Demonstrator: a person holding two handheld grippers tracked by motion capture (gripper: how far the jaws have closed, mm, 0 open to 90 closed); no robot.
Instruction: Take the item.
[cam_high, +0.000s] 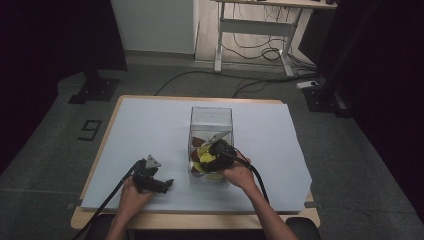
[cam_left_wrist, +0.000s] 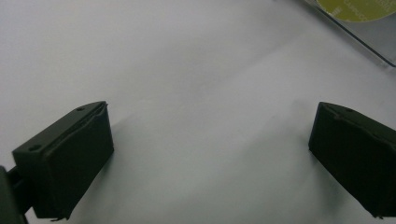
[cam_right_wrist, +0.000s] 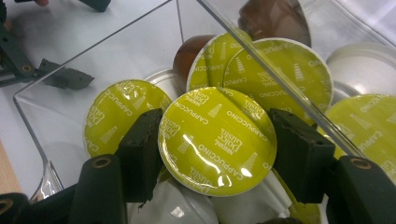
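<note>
Clamped in my right hand-held gripper: yellow-lidded capsule, inside clear box of capsules; left hand-held gripper released.

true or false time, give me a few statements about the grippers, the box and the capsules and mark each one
1. The right gripper is inside the clear box. True.
2. Its jaws stand on either side of a yellow-lidded capsule. True.
3. The left gripper is shut on a capsule. False: its jaws are wide apart, with nothing but white table cover between them.
4. The lids in the box read "cappuccino". True, on the yellow ones.
5. The box lies tipped on its side. False: it stands upright with its open top up.
6. Both grippers are in the box. False: the left one is on the table cover, to the left of the box.
</note>
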